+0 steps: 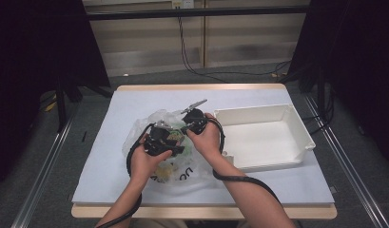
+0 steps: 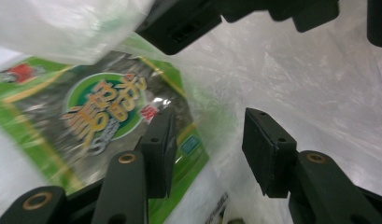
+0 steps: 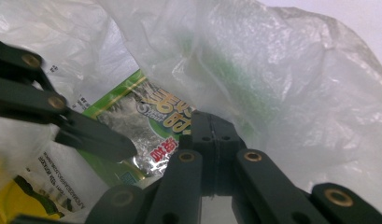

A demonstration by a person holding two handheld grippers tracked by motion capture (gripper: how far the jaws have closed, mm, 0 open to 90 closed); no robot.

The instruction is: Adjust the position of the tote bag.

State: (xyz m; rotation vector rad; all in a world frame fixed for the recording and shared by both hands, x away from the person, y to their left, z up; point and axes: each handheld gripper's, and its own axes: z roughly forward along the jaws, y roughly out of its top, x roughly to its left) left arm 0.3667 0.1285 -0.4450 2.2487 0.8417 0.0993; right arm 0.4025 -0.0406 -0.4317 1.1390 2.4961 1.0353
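Note:
A translucent plastic bag [image 1: 135, 135] lies crumpled on the white table cover, with a green seaweed packet [image 1: 177, 138] inside it. My left gripper [image 1: 169, 137] reaches into the bag's mouth. In the left gripper view its jaws [image 2: 207, 140] stand open just above the green packet [image 2: 100, 107], with only bag film [image 2: 310, 84] between them. My right gripper [image 1: 187, 127] sits beside it on the right. In the right gripper view its jaws [image 3: 212, 128] are shut together on a fold of the bag [image 3: 272, 70], near the packet [image 3: 146, 116]. One left jaw [image 3: 86, 135] crosses that view.
A white plastic bin [image 1: 258, 111] stands at the right of the table, close to my right hand. A yellow packet [image 3: 20, 200] lies lower in the bag. White cover [image 1: 135, 99] stretches behind and left of the bag. Cables trail from both grippers toward the front edge.

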